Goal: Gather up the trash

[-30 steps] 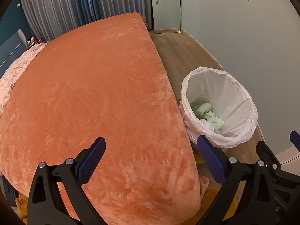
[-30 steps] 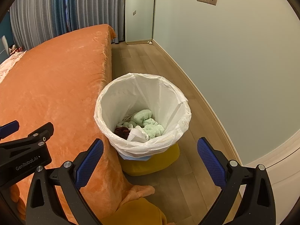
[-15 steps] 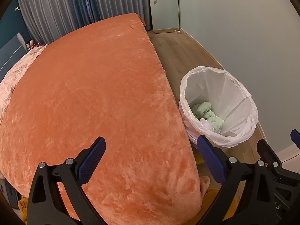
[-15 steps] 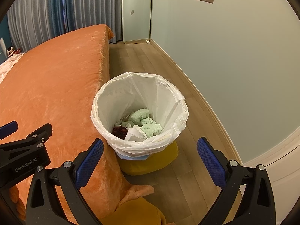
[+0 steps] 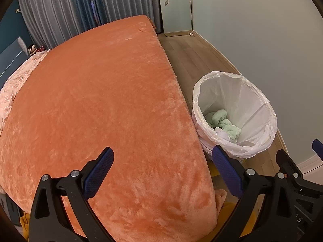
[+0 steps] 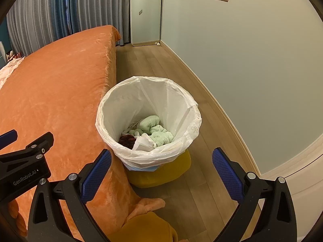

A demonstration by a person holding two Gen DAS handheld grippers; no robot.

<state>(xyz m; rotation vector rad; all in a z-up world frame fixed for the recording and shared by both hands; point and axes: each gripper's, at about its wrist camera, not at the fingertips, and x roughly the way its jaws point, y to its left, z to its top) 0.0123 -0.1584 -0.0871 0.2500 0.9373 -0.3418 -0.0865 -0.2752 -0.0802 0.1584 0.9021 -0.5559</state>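
Observation:
A trash bin lined with a white plastic bag (image 6: 182, 100) stands on the wood floor beside the bed; it also shows in the left wrist view (image 5: 260, 100). Inside lie pale green crumpled cloth (image 6: 157, 129), a white crumpled piece (image 6: 142, 142) and something dark red (image 6: 126, 140). My right gripper (image 6: 161, 173) is open and empty, hovering just short of the bin's near rim. My left gripper (image 5: 162, 170) is open and empty above the orange bedspread (image 5: 97, 100), left of the bin. No loose trash shows on the bed.
A yellow cushion-like thing (image 6: 161, 175) lies under the bin, and more yellow fabric (image 6: 147, 227) at the bed's corner. The wall (image 6: 252, 70) runs close to the right of the bin. Grey curtains (image 5: 70, 10) hang behind the bed, with a pink quilt (image 5: 12, 88) at its left.
Both grippers have drawn back and risen slightly; the bin sits a little farther off in both views. Both stay open and empty.

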